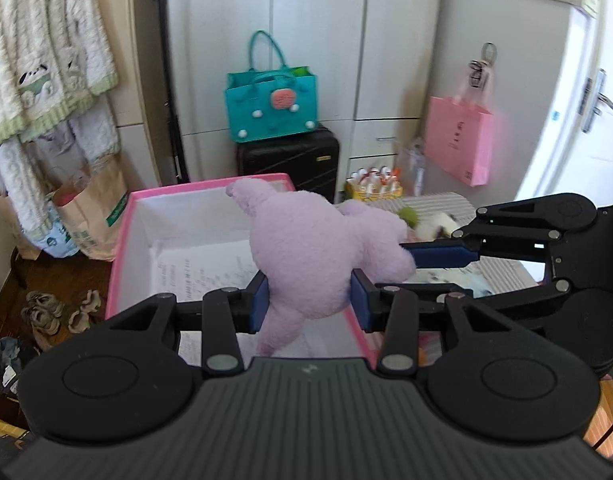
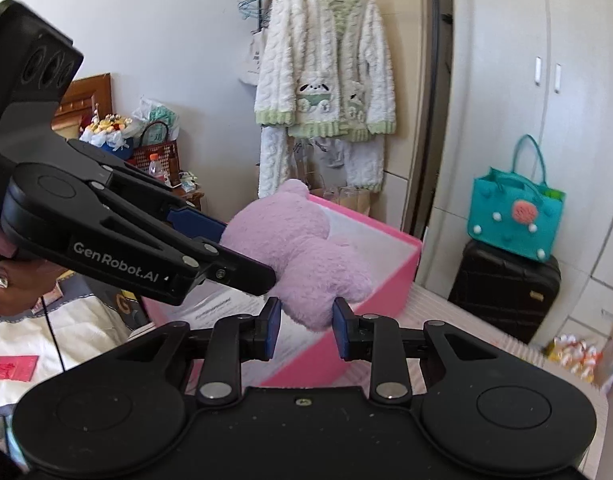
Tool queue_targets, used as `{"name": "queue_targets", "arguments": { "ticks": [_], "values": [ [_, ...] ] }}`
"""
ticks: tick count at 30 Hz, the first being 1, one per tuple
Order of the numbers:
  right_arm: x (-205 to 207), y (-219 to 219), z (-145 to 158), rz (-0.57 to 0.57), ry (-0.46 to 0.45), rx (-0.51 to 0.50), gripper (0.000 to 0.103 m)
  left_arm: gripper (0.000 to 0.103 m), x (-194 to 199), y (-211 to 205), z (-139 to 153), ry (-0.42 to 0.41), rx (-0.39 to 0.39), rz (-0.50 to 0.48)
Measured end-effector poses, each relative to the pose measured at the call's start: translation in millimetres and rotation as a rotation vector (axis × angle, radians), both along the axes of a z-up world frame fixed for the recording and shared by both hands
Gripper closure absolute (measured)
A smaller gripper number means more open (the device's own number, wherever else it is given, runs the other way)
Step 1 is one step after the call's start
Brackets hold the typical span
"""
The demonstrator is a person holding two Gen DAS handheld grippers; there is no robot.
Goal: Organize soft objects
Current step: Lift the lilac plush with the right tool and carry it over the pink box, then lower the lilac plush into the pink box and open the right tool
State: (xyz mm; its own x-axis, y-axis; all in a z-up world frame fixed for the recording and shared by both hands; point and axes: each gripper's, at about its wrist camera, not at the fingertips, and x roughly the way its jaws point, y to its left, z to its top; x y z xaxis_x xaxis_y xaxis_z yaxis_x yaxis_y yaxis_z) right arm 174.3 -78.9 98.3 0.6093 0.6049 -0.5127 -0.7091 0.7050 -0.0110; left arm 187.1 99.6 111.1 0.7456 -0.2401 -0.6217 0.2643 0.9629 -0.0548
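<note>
A purple plush toy [image 1: 306, 240] hangs over an open pink box [image 1: 126, 232] that has white walls and printed paper in the bottom. My left gripper [image 1: 310, 302] is shut on the toy's body, its blue pads pressed into both sides. From the right, one blue pad [image 1: 442, 254] of the right gripper lies against a plush limb. In the right wrist view, the right gripper [image 2: 306, 328] holds the tip of a limb of the plush toy [image 2: 302, 240] between its pads, above the pink box [image 2: 390, 280]. The left gripper [image 2: 246, 254] reaches in from the left.
A teal handbag [image 1: 272, 104] sits on a black suitcase [image 1: 290, 160] by the wardrobe. A pink paper bag [image 1: 458, 140] hangs near the door. A fleece jacket [image 2: 326, 68] hangs on a rack. Paper bags [image 1: 90, 216] and slippers [image 1: 46, 312] lie on the floor. Small toys [image 1: 426, 224] rest on the striped bed.
</note>
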Motion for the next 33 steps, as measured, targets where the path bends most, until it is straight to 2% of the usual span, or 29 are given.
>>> {"name": "queue_targets", "arguments": {
  "ticks": [3,7,11,13,16,19,22,25,27,30,33],
  "values": [
    [24.7,15.8,0.6,0.016,0.016,-0.014,0.069,0.062,26.2,9.4,-1.0,0.045,0.005,0.011],
    [67.8,31.5,-1.6,0.012,0.15,-0.023,0.07,0.063,67.6,18.9,-7.1,0.142,0.01,0.015],
    [105.9,43.4,-9.7,0.011,0.254,-0.024,0.071,0.062,106.1,37.3,-19.3,0.26,-0.049,0.072],
    [123.1,51.9,-14.6,0.017,0.281,-0.032,0.072,0.062,118.1,48.6,-26.6,0.281,-0.086,0.099],
    [144.2,65.0,-21.7,0.03,0.281,-0.058,0.072,0.062,133.7,64.1,-39.9,0.322,-0.151,0.142],
    [162.6,77.2,-29.8,0.043,0.276,-0.084,0.072,0.062,150.4,73.0,-55.1,0.363,-0.184,0.167],
    [175.9,87.7,-38.8,0.043,0.262,-0.122,0.073,0.062,161.9,72.6,-67.2,0.394,-0.167,0.166],
    [175.3,96.2,-48.3,0.049,0.204,-0.184,0.073,0.062,174.1,72.1,-77.7,0.412,-0.144,0.151],
    [176.9,98.8,-53.4,0.043,0.203,-0.208,0.073,0.062,178.5,74.0,-83.5,0.431,-0.146,0.147],
    [181.5,102.4,-57.9,0.052,0.218,-0.236,0.073,0.062,182.1,74.6,-89.8,0.459,-0.107,0.137],
    [182.8,106.4,-57.2,0.067,0.224,-0.26,0.079,0.063,183.8,76.3,-90.9,0.474,-0.088,0.135]
  ]
}}
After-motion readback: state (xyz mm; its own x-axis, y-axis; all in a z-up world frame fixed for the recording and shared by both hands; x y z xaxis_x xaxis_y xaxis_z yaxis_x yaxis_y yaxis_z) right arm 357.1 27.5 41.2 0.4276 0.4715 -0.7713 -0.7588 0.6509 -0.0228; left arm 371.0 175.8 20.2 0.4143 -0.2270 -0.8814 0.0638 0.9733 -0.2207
